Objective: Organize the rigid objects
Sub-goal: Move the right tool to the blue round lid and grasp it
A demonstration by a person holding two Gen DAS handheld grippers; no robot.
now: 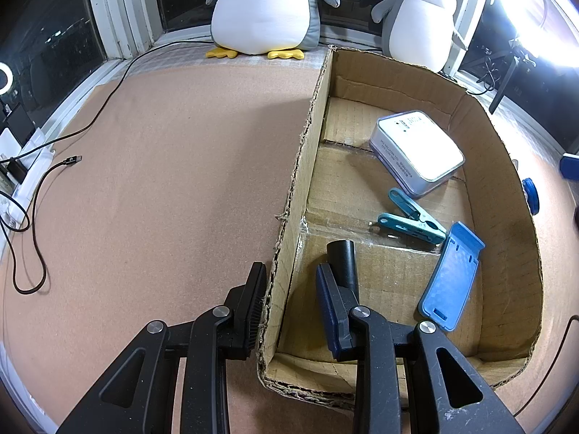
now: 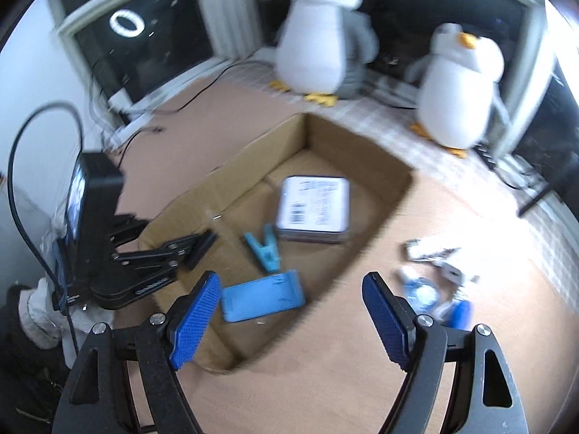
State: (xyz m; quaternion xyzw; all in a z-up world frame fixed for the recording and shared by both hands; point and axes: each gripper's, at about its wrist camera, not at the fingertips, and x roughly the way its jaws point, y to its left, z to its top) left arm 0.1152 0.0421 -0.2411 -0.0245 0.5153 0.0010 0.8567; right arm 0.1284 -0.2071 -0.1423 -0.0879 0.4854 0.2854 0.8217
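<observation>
A shallow cardboard box point(image 1: 506, 166) point(image 2: 356, 148) stands on the brown table. In it lie a white tin point(image 1: 416, 152) point(image 2: 313, 208), a teal clothes peg point(image 1: 412, 222) point(image 2: 266, 251), a blue plastic stand point(image 1: 450, 278) point(image 2: 262, 298) and a black tube point(image 1: 342, 258). My left gripper point(image 1: 291, 289) point(image 2: 199, 247) straddles the box's left wall, jaws partly apart; the inner finger sits beside the tube without clamping it. My right gripper point(image 2: 291, 311) hovers open and empty over the box's near right corner. Blue and white small items point(image 2: 427, 291) lie on the table right of the box.
Two plush penguins point(image 1: 262, 7) point(image 2: 456, 86) stand at the window behind the box. A black cable point(image 1: 39, 195) loops over the table's left part. A blue round thing point(image 1: 530, 195) lies just outside the box's right wall. The right wrist view is blurred.
</observation>
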